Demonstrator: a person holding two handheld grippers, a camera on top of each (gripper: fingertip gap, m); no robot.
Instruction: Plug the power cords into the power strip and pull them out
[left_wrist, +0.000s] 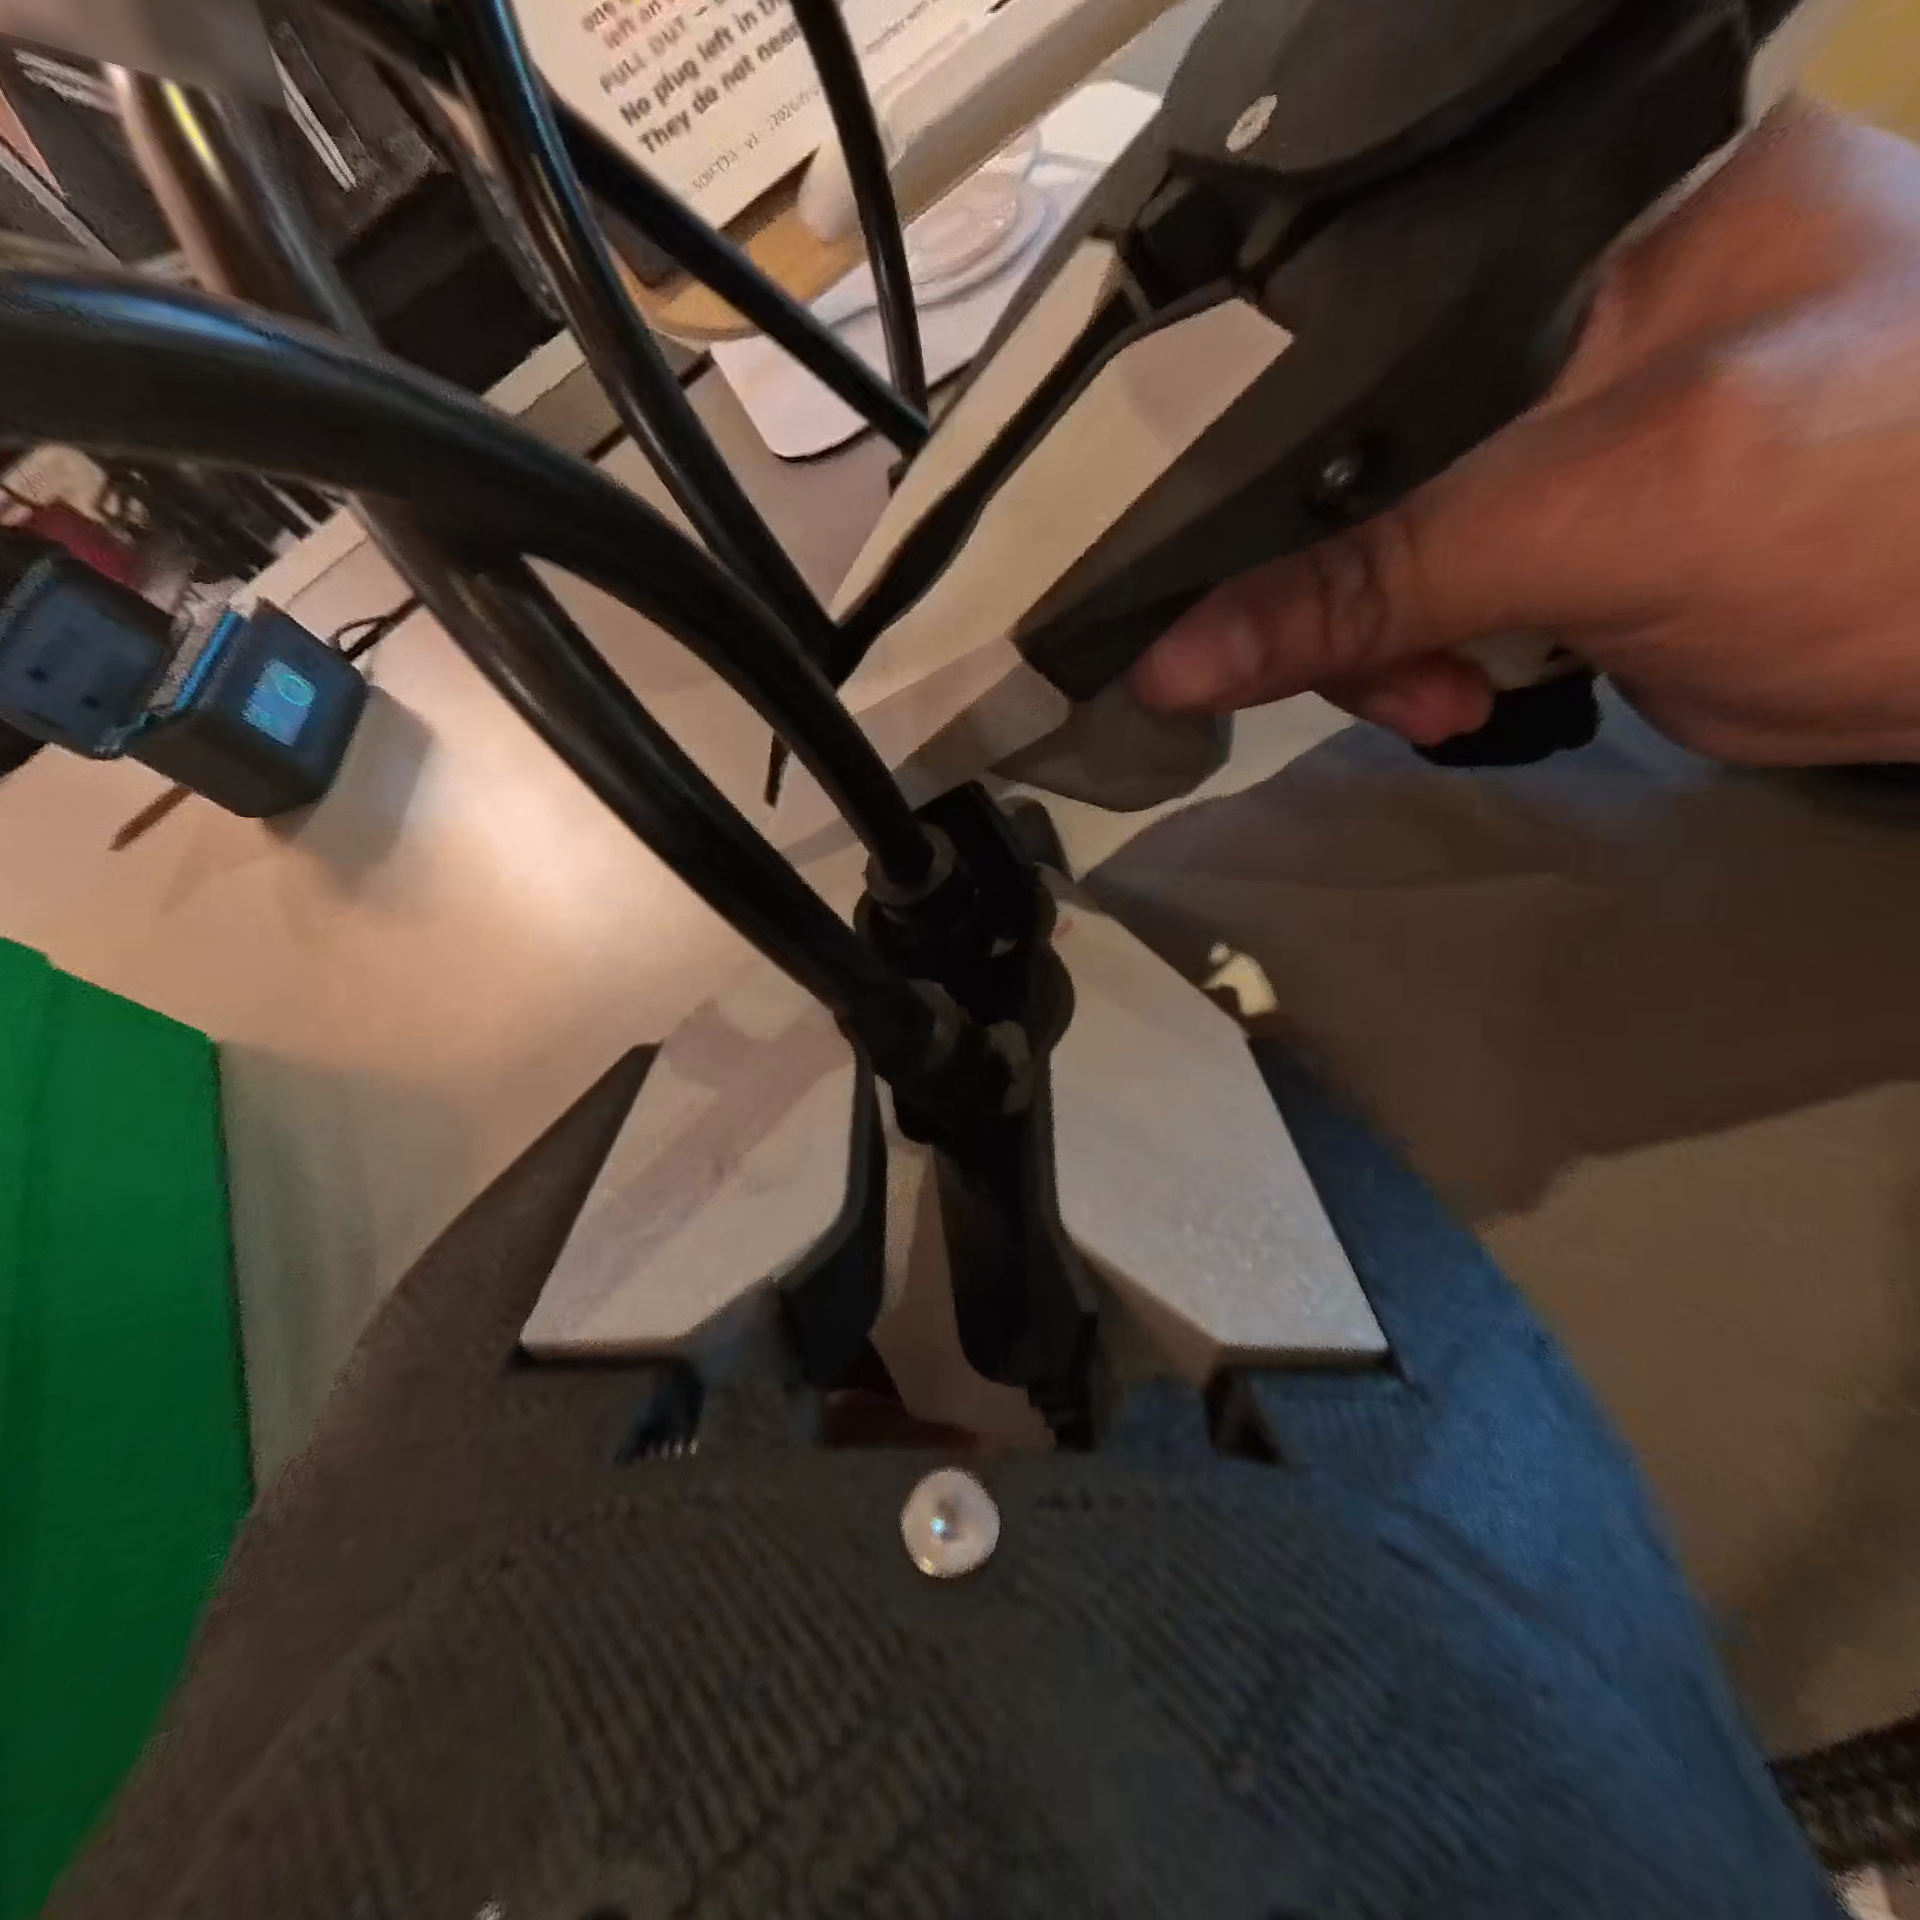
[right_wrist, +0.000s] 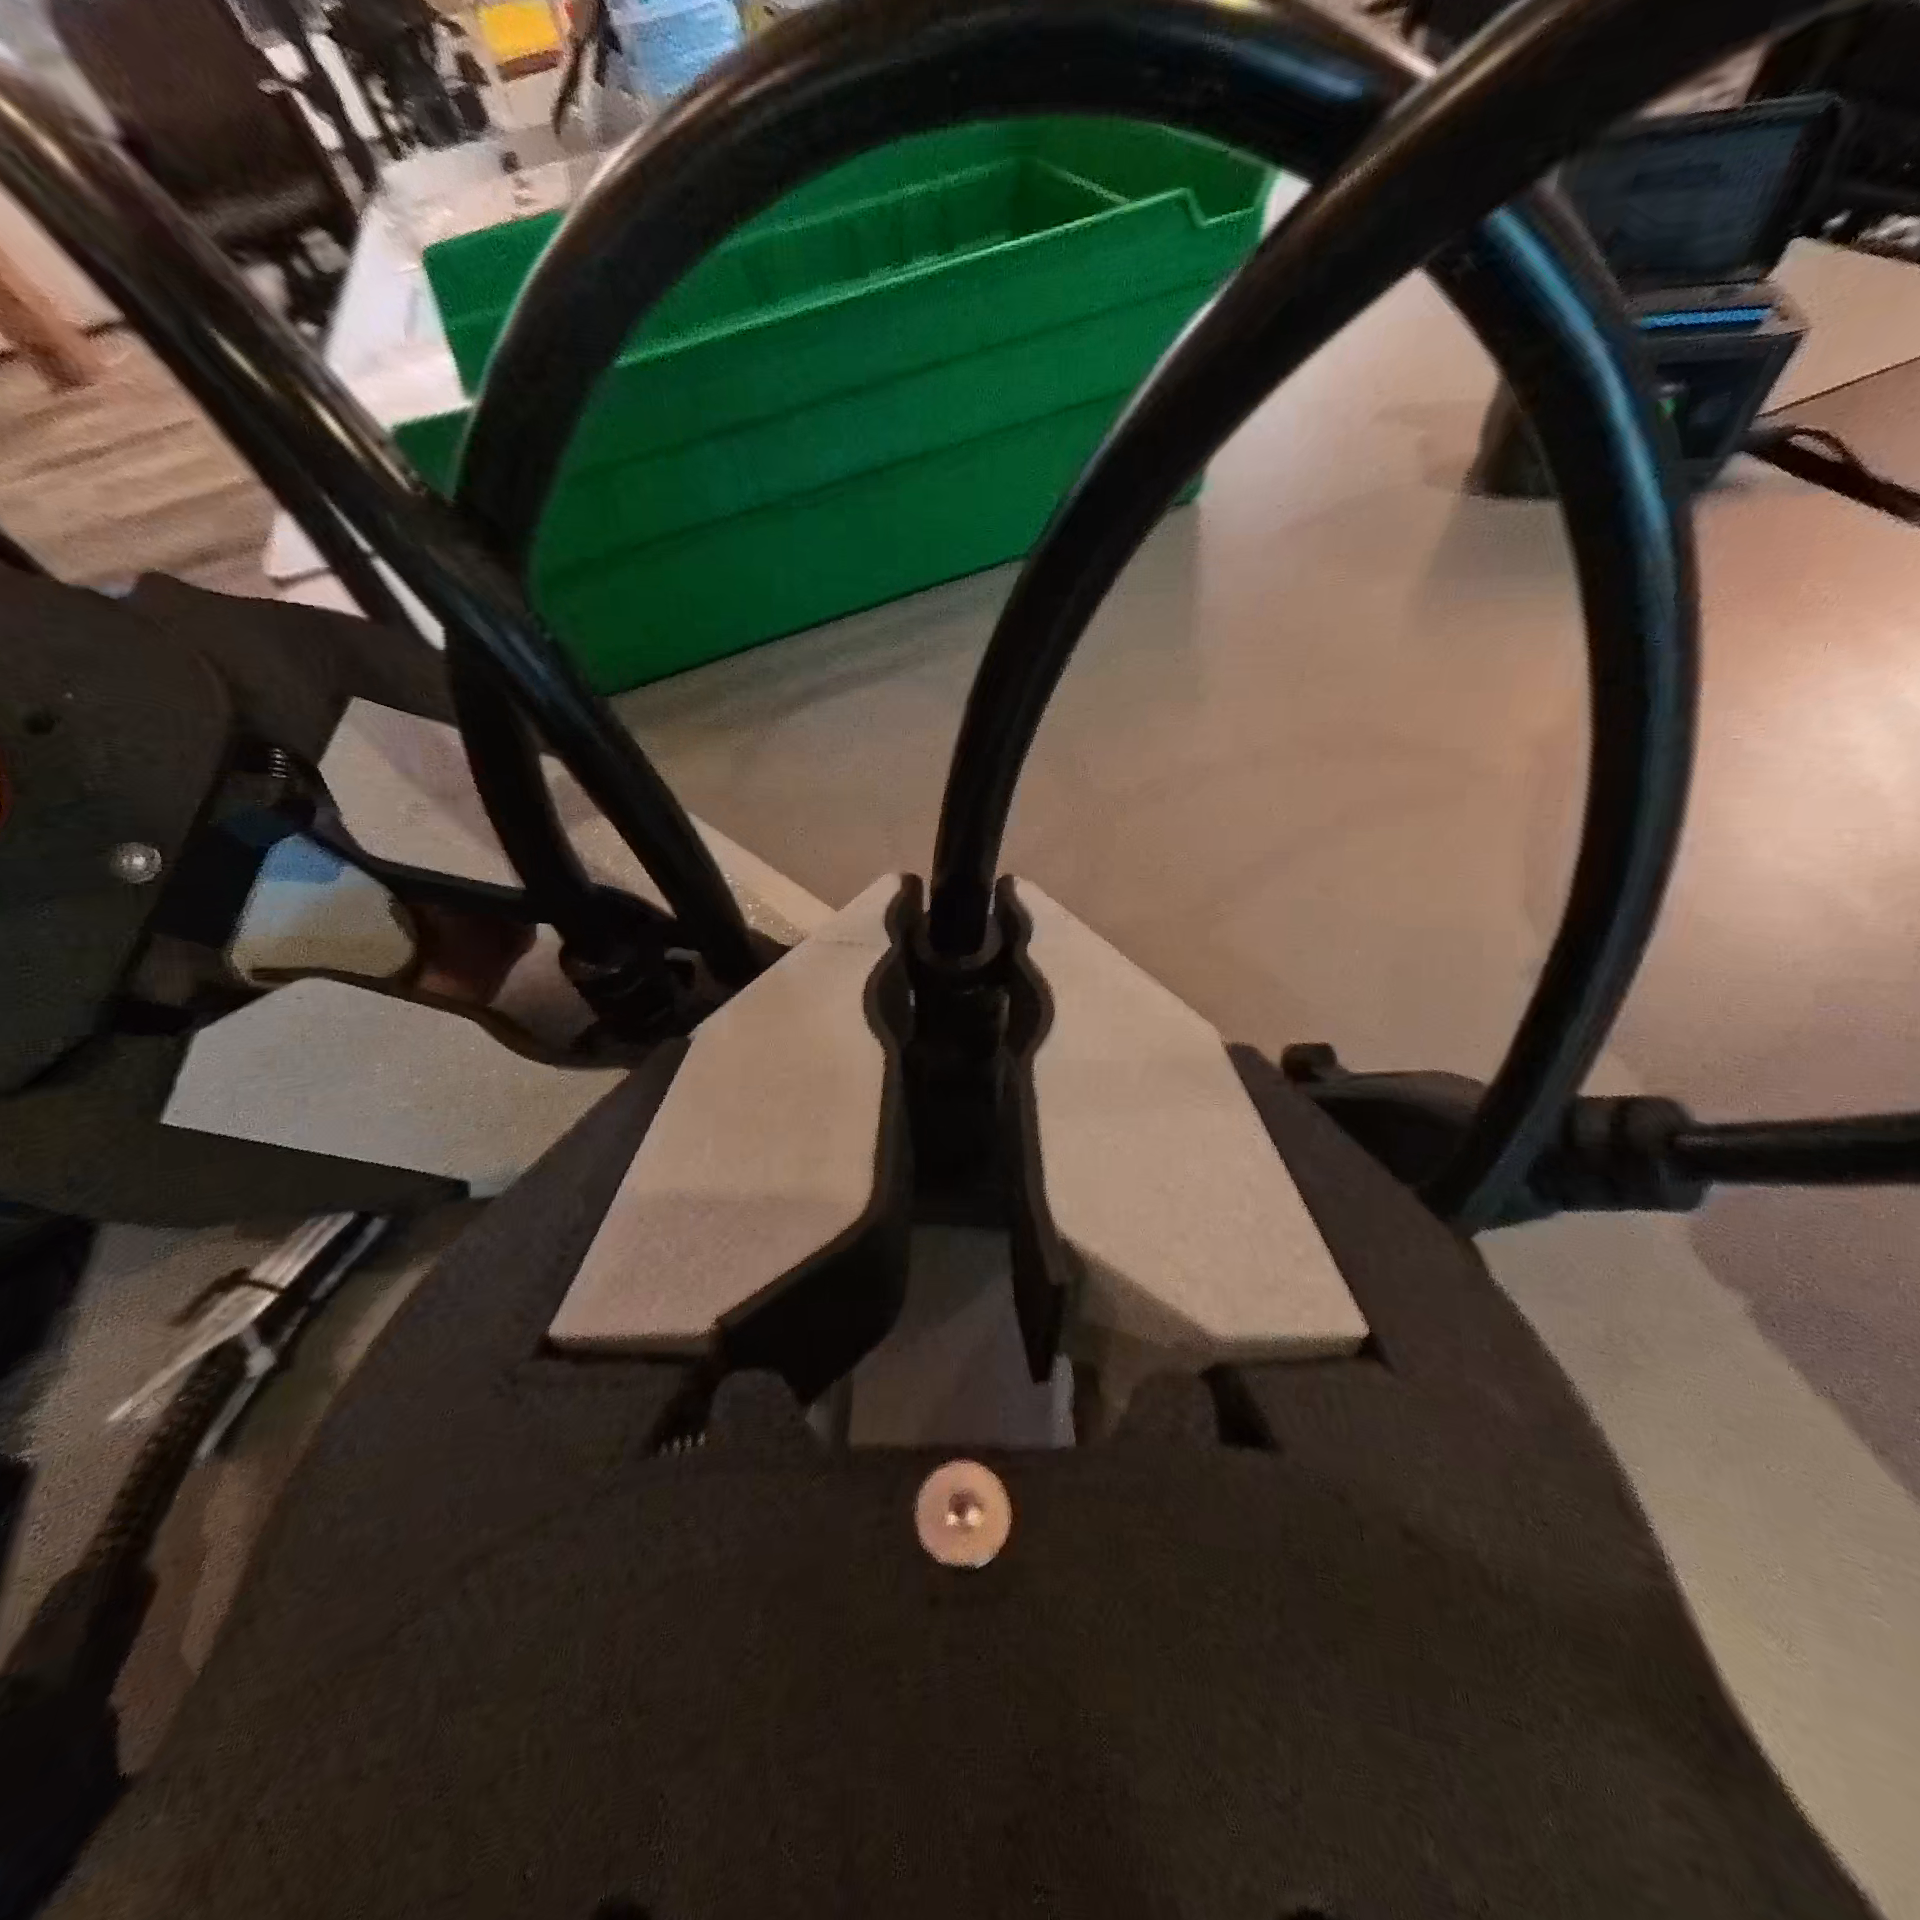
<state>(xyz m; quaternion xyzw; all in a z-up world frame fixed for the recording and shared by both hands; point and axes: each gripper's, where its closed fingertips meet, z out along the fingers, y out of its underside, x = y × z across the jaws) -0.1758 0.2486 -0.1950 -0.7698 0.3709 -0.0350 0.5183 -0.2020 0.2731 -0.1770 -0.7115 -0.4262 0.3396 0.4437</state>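
My left gripper (left_wrist: 935, 997) is shut on a black plug (left_wrist: 961, 1070) with a thick black cord (left_wrist: 644, 748) running up and left. My right gripper (left_wrist: 1039, 800), held by a hand (left_wrist: 1610, 499), comes in from the upper right, its tips at a second black plug (left_wrist: 966, 894) just beyond. In the right wrist view my right gripper (right_wrist: 958, 904) is shut on that plug (right_wrist: 956, 1039), whose cord (right_wrist: 1039, 582) arches upward. My left gripper (right_wrist: 665, 966) is close on the left. The power strip is not clearly seen; a white surface shows under both plugs.
A third black plug (right_wrist: 1621, 1143) lies on the table at the right. A green bin (right_wrist: 883, 416) stands behind the cords and also shows in the left wrist view (left_wrist: 104, 1351). A small camera (left_wrist: 249, 707) sits on the beige table (right_wrist: 1299, 727). Looping cords crowd the space.
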